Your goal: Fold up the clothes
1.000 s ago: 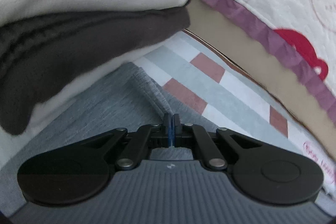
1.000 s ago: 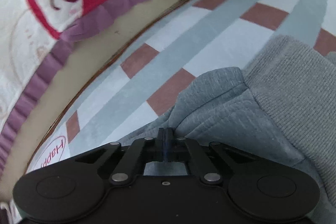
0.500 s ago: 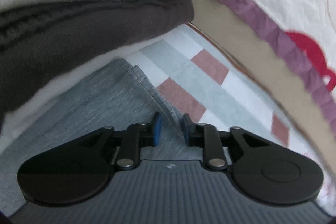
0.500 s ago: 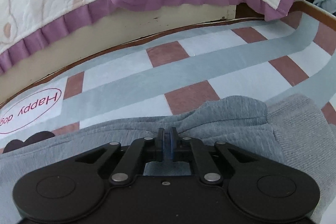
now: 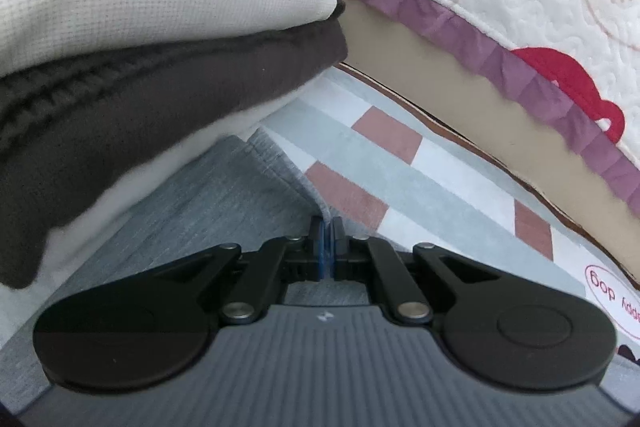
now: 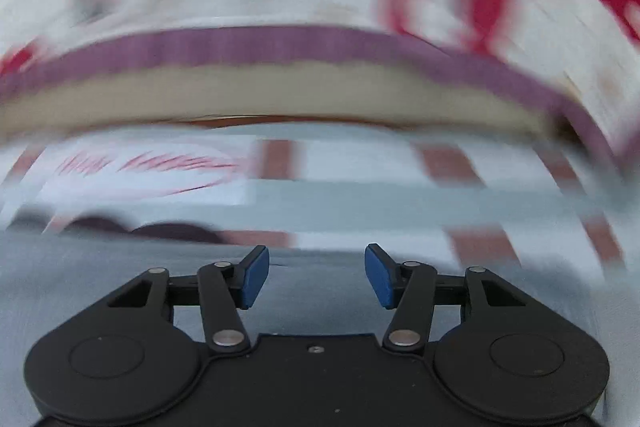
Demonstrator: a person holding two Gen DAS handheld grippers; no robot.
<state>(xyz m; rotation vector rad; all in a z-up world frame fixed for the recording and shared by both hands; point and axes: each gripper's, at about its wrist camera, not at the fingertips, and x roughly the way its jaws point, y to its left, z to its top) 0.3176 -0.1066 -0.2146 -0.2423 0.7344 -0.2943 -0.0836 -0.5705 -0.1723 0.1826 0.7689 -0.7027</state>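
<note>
A grey knit garment (image 5: 224,203) lies on the checked mat (image 5: 440,195). My left gripper (image 5: 327,245) is shut on a ridge of the garment's edge, right beside a stack of folded clothes (image 5: 140,39). My right gripper (image 6: 316,277) is open and empty, low over the grey garment (image 6: 80,283), near its far edge. The right wrist view is heavily blurred by motion.
The stack holds grey, cream, dark brown and white folded pieces. A quilt with red bears and a purple frill (image 5: 520,63) hangs over a beige bed side (image 5: 460,87) behind the mat. It also shows in the right wrist view (image 6: 280,47).
My left gripper opened half a second ago and has shut again on the garment's edge. My right gripper has let go of the grey fabric, opened, and is swinging sideways.
</note>
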